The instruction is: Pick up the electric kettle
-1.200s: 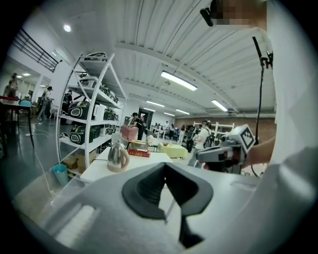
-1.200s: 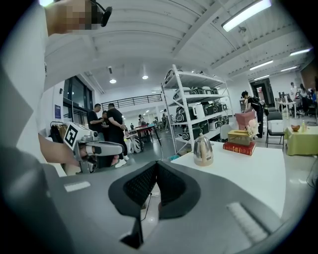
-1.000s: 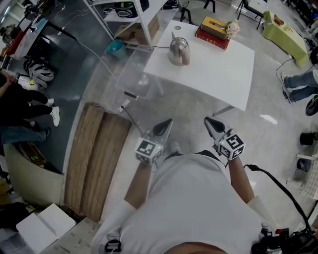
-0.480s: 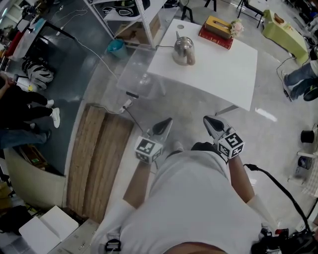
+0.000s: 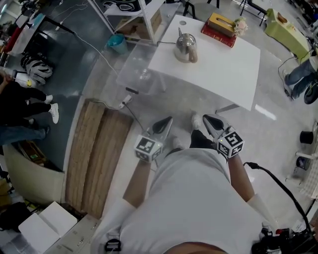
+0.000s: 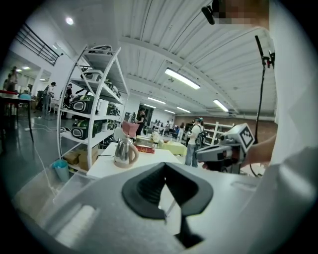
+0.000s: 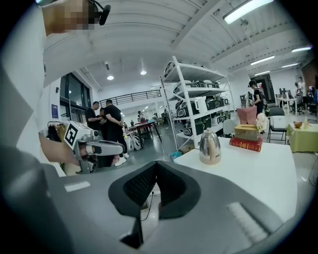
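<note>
The steel electric kettle (image 5: 186,47) stands near the far left corner of the white table (image 5: 223,74), its cord trailing off the left edge. Both grippers hover over the floor, well short of the table. My left gripper (image 5: 164,124) is shut and holds nothing; the kettle (image 6: 125,153) shows beyond its closed jaws (image 6: 165,166). My right gripper (image 5: 211,120) is also shut and holds nothing, and its view has the kettle (image 7: 210,147) up and right of the jaw tips (image 7: 156,163).
Red books with a tissue box (image 5: 221,30) lie at the table's far edge. A white shelf rack (image 5: 134,15), a teal bucket (image 5: 117,43) and a clear panel (image 5: 136,69) stand left of the table. A wooden platform (image 5: 97,154) lies at left; people stand nearby.
The person has stepped toward the table: a foot now shows between the grippers, and the table and kettle sit slightly higher and further right in the head view. Both grippers stay shut.
</note>
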`<state>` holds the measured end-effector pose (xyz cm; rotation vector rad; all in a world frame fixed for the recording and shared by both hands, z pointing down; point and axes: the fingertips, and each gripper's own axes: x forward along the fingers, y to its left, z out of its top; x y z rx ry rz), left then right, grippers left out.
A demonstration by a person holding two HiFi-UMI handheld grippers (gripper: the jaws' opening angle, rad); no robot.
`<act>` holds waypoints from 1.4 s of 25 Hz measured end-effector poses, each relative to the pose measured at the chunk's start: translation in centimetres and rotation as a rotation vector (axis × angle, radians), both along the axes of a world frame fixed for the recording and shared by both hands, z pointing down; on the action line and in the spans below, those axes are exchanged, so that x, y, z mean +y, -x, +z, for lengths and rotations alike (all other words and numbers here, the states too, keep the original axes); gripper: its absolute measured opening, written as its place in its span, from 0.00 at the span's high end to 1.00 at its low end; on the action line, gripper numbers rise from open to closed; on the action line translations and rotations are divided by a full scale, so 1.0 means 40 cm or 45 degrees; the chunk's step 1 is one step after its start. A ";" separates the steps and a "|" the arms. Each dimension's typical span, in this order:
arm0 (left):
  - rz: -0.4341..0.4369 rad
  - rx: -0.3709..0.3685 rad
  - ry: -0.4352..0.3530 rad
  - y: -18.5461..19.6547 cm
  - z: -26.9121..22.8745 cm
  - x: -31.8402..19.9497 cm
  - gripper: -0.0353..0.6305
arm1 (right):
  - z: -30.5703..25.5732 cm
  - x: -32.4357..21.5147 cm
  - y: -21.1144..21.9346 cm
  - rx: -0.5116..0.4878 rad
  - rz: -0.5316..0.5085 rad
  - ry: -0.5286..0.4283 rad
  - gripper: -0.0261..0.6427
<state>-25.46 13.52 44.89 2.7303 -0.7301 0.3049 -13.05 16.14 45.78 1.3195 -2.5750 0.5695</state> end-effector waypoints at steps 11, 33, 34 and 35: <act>-0.061 0.011 -0.015 -0.048 -0.013 -0.105 0.94 | -0.008 -0.135 -0.053 -0.030 -0.049 -0.016 0.95; -0.191 -0.046 -0.011 -0.161 -0.035 -0.323 0.94 | -0.006 -0.426 -0.178 -0.092 -0.175 0.005 0.95; -0.203 -0.045 -0.008 -0.168 -0.033 -0.333 0.94 | -0.004 -0.439 -0.184 -0.092 -0.188 0.005 0.95; -0.217 -0.042 -0.003 -0.175 -0.031 -0.342 0.94 | -0.003 -0.451 -0.191 -0.093 -0.202 0.005 0.95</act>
